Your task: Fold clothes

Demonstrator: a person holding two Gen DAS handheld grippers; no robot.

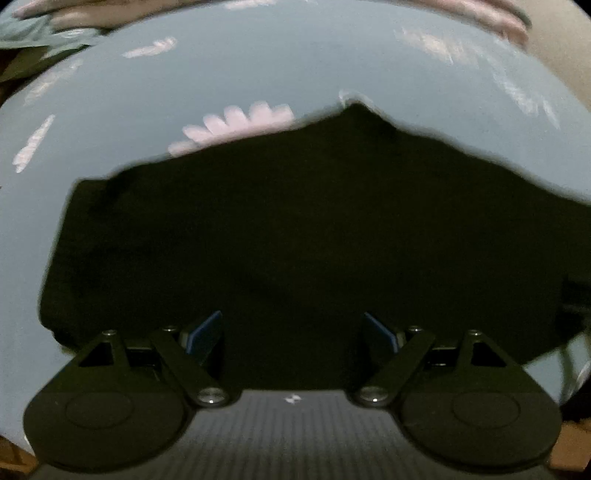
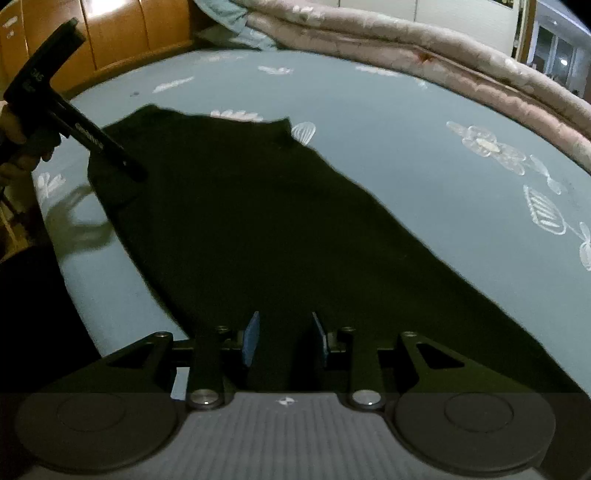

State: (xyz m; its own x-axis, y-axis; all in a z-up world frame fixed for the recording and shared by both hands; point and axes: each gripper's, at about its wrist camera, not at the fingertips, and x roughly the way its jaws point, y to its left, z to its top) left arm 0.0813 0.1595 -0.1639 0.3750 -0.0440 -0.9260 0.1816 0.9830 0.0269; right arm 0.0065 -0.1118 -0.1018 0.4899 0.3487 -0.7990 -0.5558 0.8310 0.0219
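Pale blue bedsheet (image 1: 295, 66) with pink-white leaf prints fills the upper half of the left wrist view, blurred. A dark garment (image 1: 295, 229) lies flat across the middle and lower frame, its top edge rising to a peak right of centre. The left claw (image 1: 293, 332) hangs over the cloth with its blue-padded fingers (image 1: 207, 330) spread wide and nothing between them

In the right wrist view the same sheet (image 2: 406, 129) covers a bed, with a rolled pinkish quilt (image 2: 424, 48) along the upper right and wooden panels (image 2: 122, 33) at upper left. The garment (image 2: 258, 221) runs from upper left down to lower right. The right claw (image 2: 283, 338) sits over its near edge, partly open; whether its pads touch the cloth I cannot tell. At the left edge a hand (image 2: 14, 136) holds the other claw (image 2: 138, 173) above the garment's far corner
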